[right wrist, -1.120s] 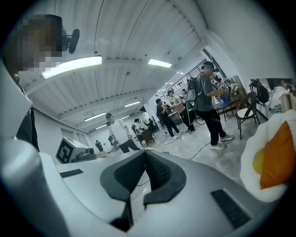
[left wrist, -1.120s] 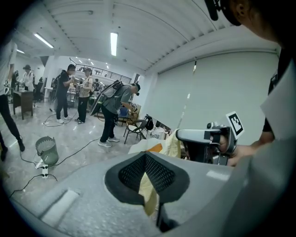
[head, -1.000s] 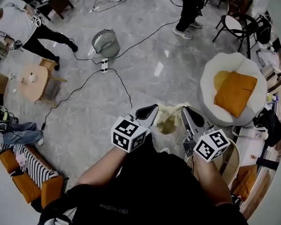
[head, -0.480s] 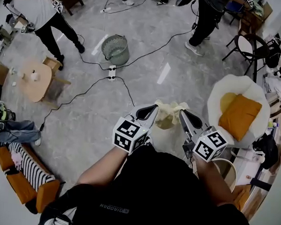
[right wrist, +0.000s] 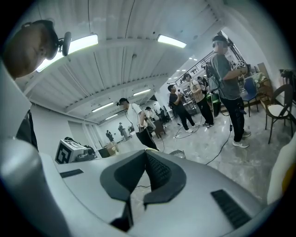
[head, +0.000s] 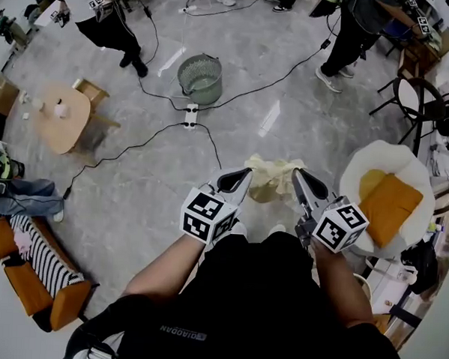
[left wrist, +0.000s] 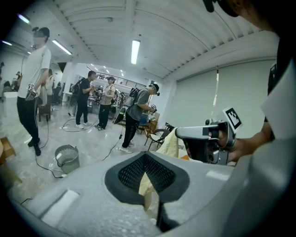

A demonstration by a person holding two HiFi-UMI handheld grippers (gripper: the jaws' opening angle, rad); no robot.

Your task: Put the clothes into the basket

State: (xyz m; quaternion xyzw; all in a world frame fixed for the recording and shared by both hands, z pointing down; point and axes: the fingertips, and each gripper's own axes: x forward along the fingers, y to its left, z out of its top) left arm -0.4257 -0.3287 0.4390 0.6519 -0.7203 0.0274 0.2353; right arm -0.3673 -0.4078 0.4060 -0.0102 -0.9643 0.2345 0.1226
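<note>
Compared with a second ago, the head view has swung. The basket [head: 205, 93] now sits further right in the picture, nearer the top middle. The white chair [head: 358, 173] with its orange cushion [head: 388, 206] has slid toward the right edge. The cloth [head: 272, 179] hangs in the same place between the two tools as before.

There is one cream cloth, held up in the air in front of the person. It spans from the left hand-held gripper [head: 242, 176] to the right hand-held gripper [head: 300, 177]. The left one is clamped on it: in the left gripper view the cloth [left wrist: 149, 184] fills the slot between the closed jaws. The right one's jaws meet at their tips, where a pale sliver of cloth shows, so it pinches an edge.

One grey mesh basket stands upright on the floor, beyond the cloth and well apart from it. One white power strip [head: 191, 116] lies just in front of the basket, with black cables [head: 132, 149] running off it. One round wooden bench [head: 51, 128] stands to the left, its right edge well apart from the basket. Four people [left wrist: 134, 115] stand near in the left gripper view.

Open grey floor lies between cloth and basket, crossed by the strip and cables. The chair and cushion close off the right side.
</note>
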